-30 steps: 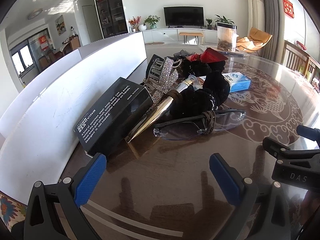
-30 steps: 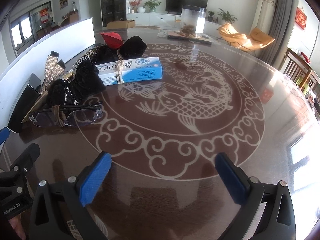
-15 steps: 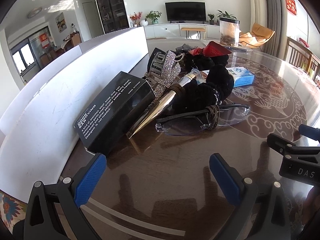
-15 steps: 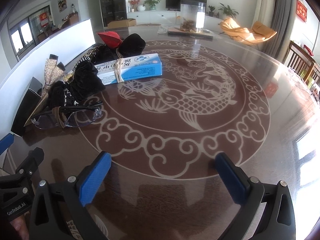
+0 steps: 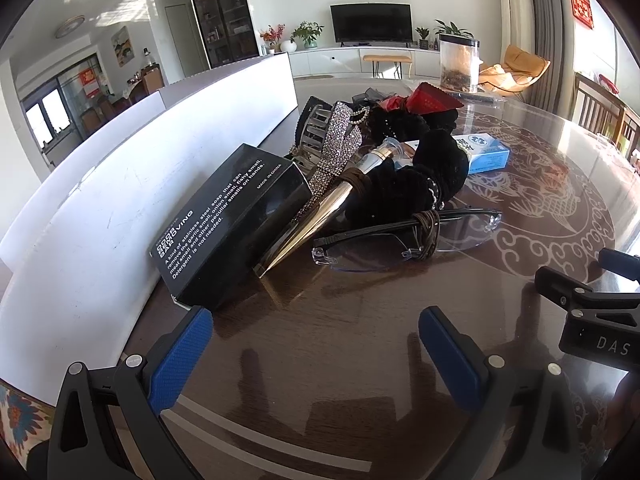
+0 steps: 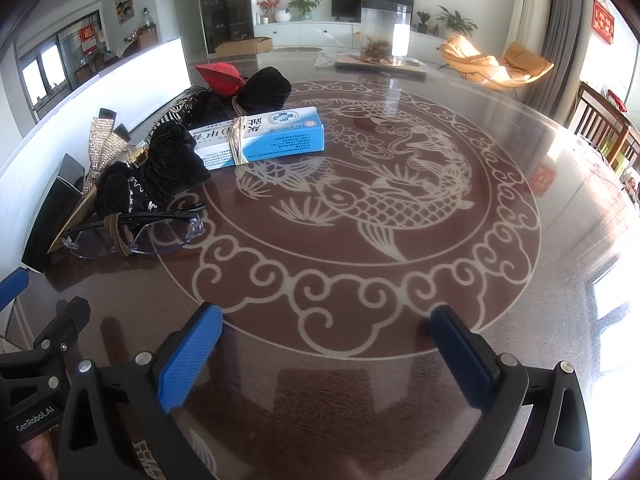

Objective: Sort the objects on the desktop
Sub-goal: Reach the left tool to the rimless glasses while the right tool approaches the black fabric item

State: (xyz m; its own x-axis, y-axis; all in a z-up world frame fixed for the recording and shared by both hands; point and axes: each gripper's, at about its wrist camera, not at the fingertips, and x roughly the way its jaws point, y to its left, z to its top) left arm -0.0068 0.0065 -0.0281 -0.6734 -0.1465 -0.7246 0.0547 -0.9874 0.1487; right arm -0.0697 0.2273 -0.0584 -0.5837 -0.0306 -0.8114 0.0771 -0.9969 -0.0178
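A: Well, nothing looks sorted yet. The clear rimless glasses (image 5: 404, 236), black printed carton (image 5: 228, 224), blue-and-white medicine box (image 6: 260, 136) and black velvet scrunchies (image 5: 404, 184) sit heaped by the white board (image 5: 120, 184).

B: And the claws?

A: Left gripper (image 5: 316, 344) spread wide, empty, glasses just ahead. Right gripper (image 6: 328, 344) likewise open over bare brown glass table (image 6: 400, 280). Deeper pile, hard to tell.

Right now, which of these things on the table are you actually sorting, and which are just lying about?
To sort: black box, clear glasses, black scrunchies, rhinestone strap, silver cone, blue-and-white box, red pouch.

Just there: clear jar, white board, television, orange chair.
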